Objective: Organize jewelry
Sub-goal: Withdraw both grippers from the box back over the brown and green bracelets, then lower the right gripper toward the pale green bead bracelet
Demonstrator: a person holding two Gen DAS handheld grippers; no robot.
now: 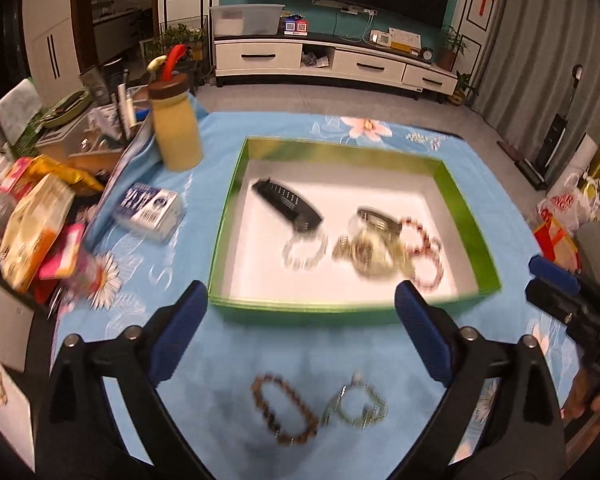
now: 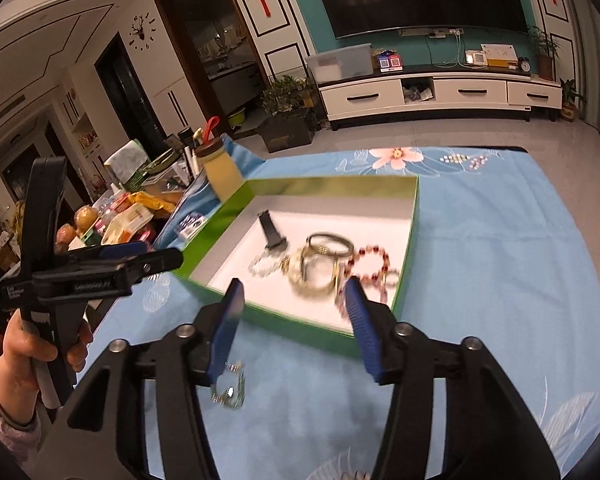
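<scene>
A green box [image 1: 466, 204] with a white floor sits on the blue flowered cloth. Inside lie a black comb-like clip [image 1: 286, 202], a clear bead bracelet [image 1: 304, 250], a gold watch [image 1: 366, 254] and a red bead bracelet [image 1: 422, 252]. A brown bead bracelet [image 1: 284, 408] and a silver chain bracelet [image 1: 356, 404] lie on the cloth in front of the box. My left gripper [image 1: 300, 304] is open and empty above them. My right gripper [image 2: 294, 300] is open and empty over the box's near edge [image 2: 300, 322]; the silver chain bracelet [image 2: 230, 388] shows below its left finger.
A yellow bottle [image 1: 176, 128] with a brown lid stands left of the box, beside a small blue-white pack [image 1: 148, 210]. Cluttered boxes and packets [image 1: 36, 220] fill the table's left side. A TV cabinet [image 1: 332, 64] stands across the floor. The left gripper [image 2: 100, 268] shows in the right wrist view.
</scene>
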